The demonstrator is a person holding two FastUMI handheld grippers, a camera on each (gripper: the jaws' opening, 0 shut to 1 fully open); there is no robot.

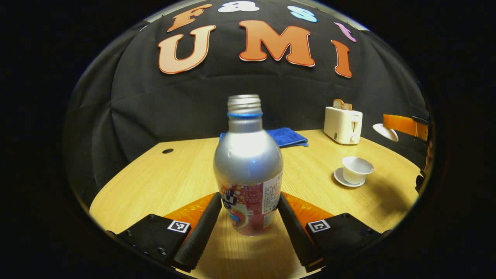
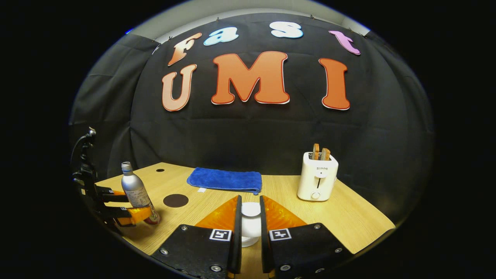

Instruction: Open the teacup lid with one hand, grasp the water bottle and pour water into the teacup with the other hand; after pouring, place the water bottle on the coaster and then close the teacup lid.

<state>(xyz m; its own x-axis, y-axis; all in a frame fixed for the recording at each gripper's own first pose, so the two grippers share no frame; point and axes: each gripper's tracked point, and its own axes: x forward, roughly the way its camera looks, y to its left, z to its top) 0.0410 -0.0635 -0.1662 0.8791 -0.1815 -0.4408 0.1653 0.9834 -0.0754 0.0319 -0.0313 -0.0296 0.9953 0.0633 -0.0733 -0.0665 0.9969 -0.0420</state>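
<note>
standing upright on the wooden table [image 1: 162,182], the silver water bottle [image 1: 248,170] sits between the fingers of the left gripper [image 1: 248,221], which press on its lower sides. its cap is off. the right gripper [image 2: 250,224] is narrowed on the white teacup lid [image 2: 251,223], held up off the table. in the left gripper view the open teacup [image 1: 356,169] stands on its saucer [image 1: 341,179], well right of the bottle. the dark round coaster [image 2: 175,200] lies bare near the bottle. a blue cloth [image 2: 224,179] and a white toaster [image 2: 317,178] sit at the back.
</note>
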